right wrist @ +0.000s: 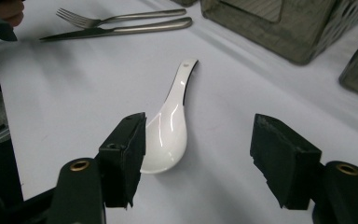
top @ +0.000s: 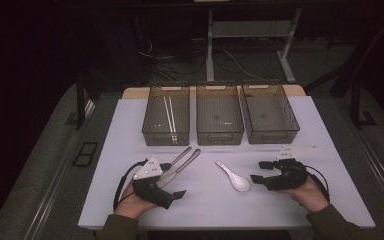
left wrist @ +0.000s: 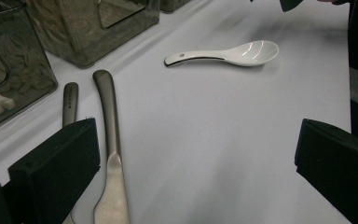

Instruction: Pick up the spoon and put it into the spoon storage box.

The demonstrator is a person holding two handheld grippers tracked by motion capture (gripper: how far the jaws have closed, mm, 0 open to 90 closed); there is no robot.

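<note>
A glossy white ceramic spoon (right wrist: 170, 126) lies bowl-up on the white surface (top: 280, 125), its handle edged in black. The right claw (right wrist: 198, 154) hovers open around its bowl; the left claw (left wrist: 191, 163) stands open beside a knife (left wrist: 109, 154).

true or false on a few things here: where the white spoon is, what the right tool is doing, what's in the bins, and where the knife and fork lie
1. The white spoon lies on the table. True.
2. The right tool is shut on the spoon. False: its jaws stand open, the spoon's bowl between them.
3. The left bin holds white chopsticks. True.
4. The knife and fork lie in the middle bin. False: they lie on the table by the left tool.
5. The left tool is open. True.
</note>
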